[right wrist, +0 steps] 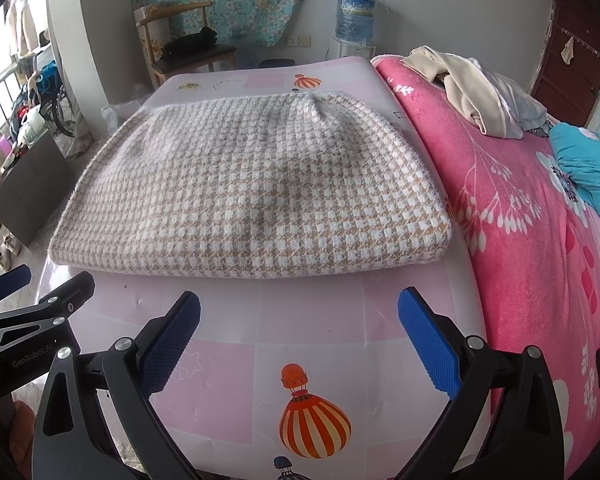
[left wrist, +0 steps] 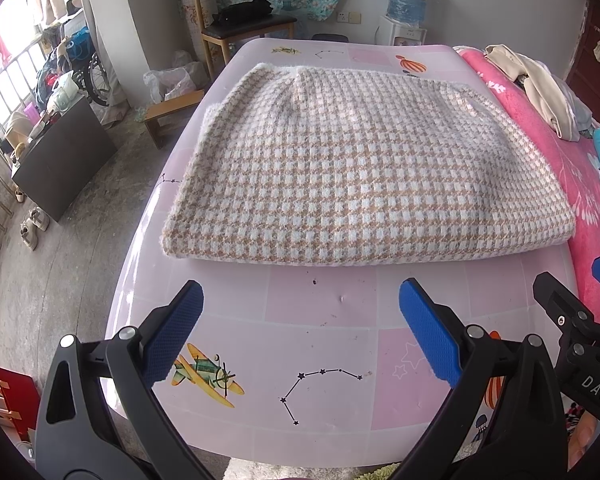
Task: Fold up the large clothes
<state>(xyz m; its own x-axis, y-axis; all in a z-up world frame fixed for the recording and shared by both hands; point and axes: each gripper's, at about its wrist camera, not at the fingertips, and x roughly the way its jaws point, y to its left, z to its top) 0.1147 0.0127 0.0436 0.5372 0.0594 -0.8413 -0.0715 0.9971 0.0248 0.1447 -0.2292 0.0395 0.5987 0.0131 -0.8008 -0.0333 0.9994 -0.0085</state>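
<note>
A fuzzy beige-and-white houndstooth garment (left wrist: pixel 364 168) lies folded into a thick rectangle on the pink patterned table (left wrist: pixel 320 360). Its folded front edge faces me. My left gripper (left wrist: pixel 300 320) hovers open over the bare table just short of that edge, with nothing between its blue pads. In the right wrist view the same garment (right wrist: pixel 260 192) lies ahead on the table (right wrist: pixel 308 320), and my right gripper (right wrist: pixel 300 328) is open and empty, short of the front edge too. The two grippers sit side by side, the right one's finger (left wrist: pixel 556 304) showing at the left view's right edge.
A bed with a pink floral blanket (right wrist: pixel 520 220) runs along the table's right side, with a pile of beige clothes (right wrist: pixel 472 88) and a teal cloth (right wrist: pixel 584 168) on it. Beyond the table stand a wooden chair (left wrist: pixel 240 24) and a water dispenser (left wrist: pixel 406 8). A dark cabinet (left wrist: pixel 60 160) stands on the floor at left.
</note>
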